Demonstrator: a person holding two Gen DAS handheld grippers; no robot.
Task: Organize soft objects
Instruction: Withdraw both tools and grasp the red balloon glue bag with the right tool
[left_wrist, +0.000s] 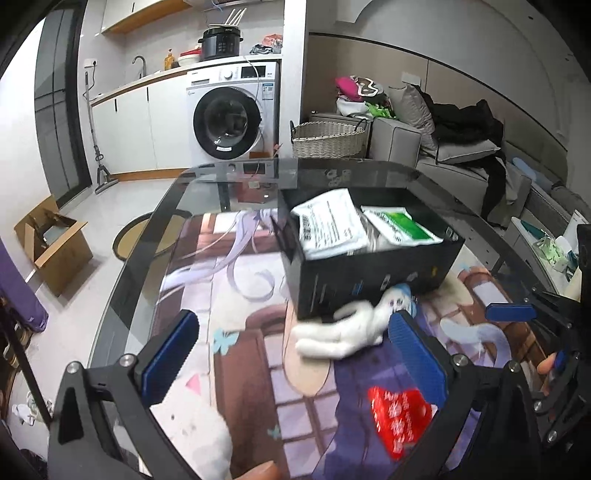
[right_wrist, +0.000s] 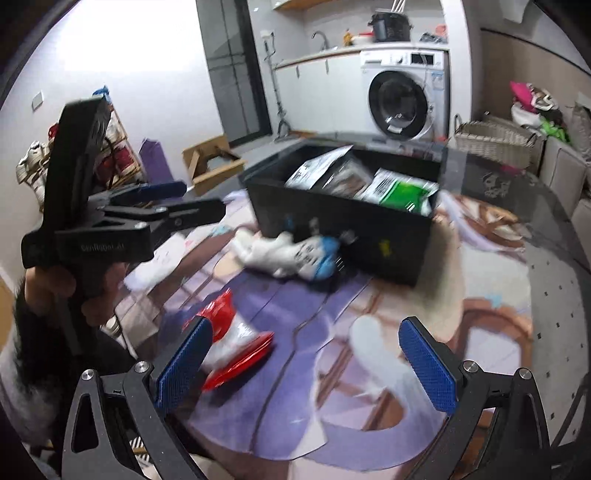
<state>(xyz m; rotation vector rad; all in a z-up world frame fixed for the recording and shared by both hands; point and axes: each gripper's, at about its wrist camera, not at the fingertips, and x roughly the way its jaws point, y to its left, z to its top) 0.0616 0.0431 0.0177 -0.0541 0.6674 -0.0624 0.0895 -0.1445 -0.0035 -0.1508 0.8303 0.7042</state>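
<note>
Your left hand-held gripper (left_wrist: 291, 354) hangs over the table (left_wrist: 147, 258) with its blue pads (left_wrist: 170, 354) spread wide and nothing between them pressed. Your right hand-held gripper (right_wrist: 304, 363) is likewise wide apart and empty, tilted down toward the printed mat (right_wrist: 332, 369) that covers the glass.

The white plush toy (left_wrist: 343, 328), with a blue patch at one end, lies on the mat right against the near wall of the black box (left_wrist: 369, 273); from the left wrist view it sits just ahead of the right-hand pad. In the right wrist view the same toy (right_wrist: 291, 254) rests at the foot of the box (right_wrist: 351, 214), well ahead of your pads.

A red and white packet (right_wrist: 232, 343) lies on the mat just beside the left pad of your right hand-held gripper; whether it touches the pad is unclear. Inside the box sit a white pouch (left_wrist: 328, 225) and a green and white pouch (left_wrist: 402, 225), side by side.
</note>
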